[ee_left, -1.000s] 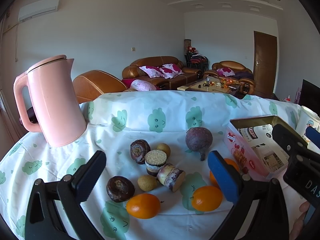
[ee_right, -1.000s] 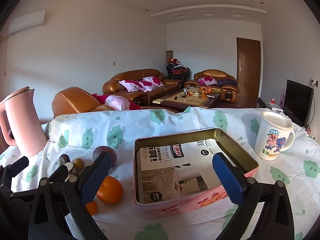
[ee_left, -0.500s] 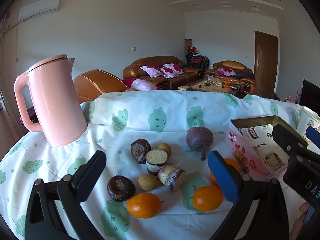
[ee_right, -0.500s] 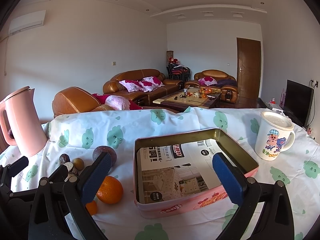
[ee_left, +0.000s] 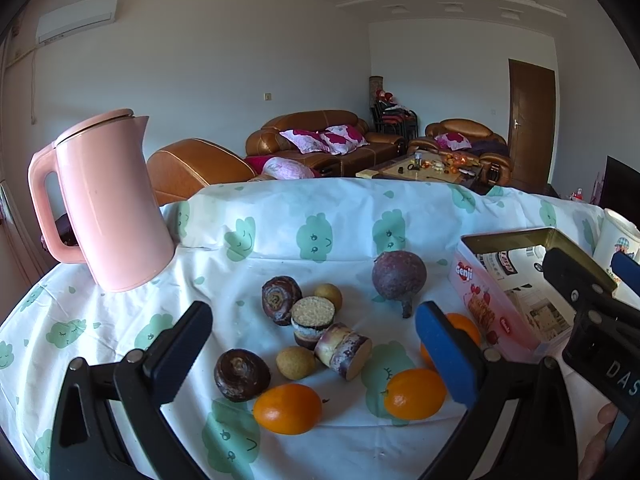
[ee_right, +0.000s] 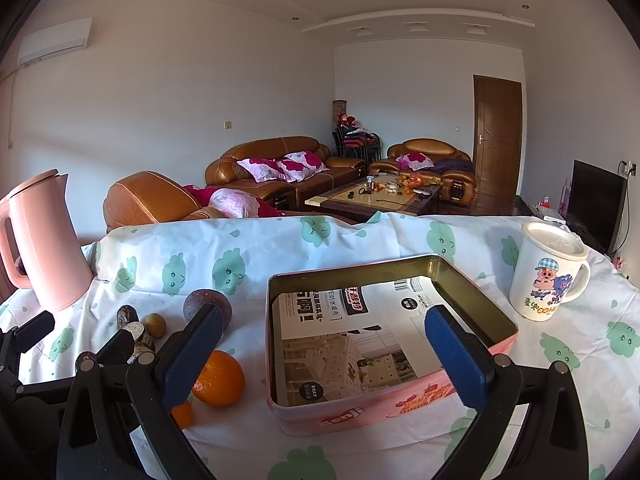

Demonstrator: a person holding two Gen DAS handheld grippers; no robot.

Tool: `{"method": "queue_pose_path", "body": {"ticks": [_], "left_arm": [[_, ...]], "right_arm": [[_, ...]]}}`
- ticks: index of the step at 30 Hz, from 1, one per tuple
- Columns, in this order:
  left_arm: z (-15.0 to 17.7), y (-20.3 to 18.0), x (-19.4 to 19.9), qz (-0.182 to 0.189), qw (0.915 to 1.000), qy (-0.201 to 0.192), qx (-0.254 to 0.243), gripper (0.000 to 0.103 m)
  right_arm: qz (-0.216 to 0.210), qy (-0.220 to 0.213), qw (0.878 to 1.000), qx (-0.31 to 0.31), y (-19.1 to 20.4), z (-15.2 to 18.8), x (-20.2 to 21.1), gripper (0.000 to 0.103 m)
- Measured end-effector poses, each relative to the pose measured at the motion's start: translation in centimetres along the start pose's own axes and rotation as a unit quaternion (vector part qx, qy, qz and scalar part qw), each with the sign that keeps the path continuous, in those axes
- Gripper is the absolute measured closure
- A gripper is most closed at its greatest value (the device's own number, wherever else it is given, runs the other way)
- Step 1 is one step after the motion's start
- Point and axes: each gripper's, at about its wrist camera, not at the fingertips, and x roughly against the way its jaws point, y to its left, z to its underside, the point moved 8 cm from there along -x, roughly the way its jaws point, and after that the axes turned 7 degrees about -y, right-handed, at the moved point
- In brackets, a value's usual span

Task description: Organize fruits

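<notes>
Fruits lie loose on the cloth-covered table [ee_left: 280,232]: two oranges [ee_left: 287,408] [ee_left: 414,394] nearest me, a third orange [ee_left: 464,326] partly behind a blue pad, a purple passion fruit [ee_left: 398,274], dark water chestnuts [ee_left: 241,374], small brown longans [ee_left: 296,362] and cut sugarcane pieces [ee_left: 344,350]. My left gripper [ee_left: 316,350] hangs open above this pile, holding nothing. A pink tin box [ee_right: 476,304] lined with printed paper stands to the right. Over its front hovers my right gripper [ee_right: 324,354], open and empty. An orange [ee_right: 219,378] lies left of the tin.
A pink kettle [ee_left: 108,200] stands at the table's back left. A white cartoon mug [ee_right: 548,270] with a lid sits right of the tin. Beyond the table's far edge are brown sofas and a coffee table. The right gripper's body [ee_left: 592,312] shows at the left view's right side.
The left wrist view has shifted very slightly; the right gripper and all fruits stay where they were.
</notes>
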Motion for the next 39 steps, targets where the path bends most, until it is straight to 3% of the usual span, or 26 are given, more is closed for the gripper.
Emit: {"method": "queue_pose_path", "body": {"ticks": [33,39], "left_arm": [[0.02,-0.07,-0.01,0.001,1.0,0.001,-0.001,0.0],[0.63,0.68,-0.69,-0.002,0.9995,0.026,-0.016,0.0]], "right_arm": [[-0.008,0.002,1.0,0.004,0.18,0.24,-0.08,0.001],[-0.024,0.006,1.0,0.001,0.3,0.26,-0.1,0.001]]}}
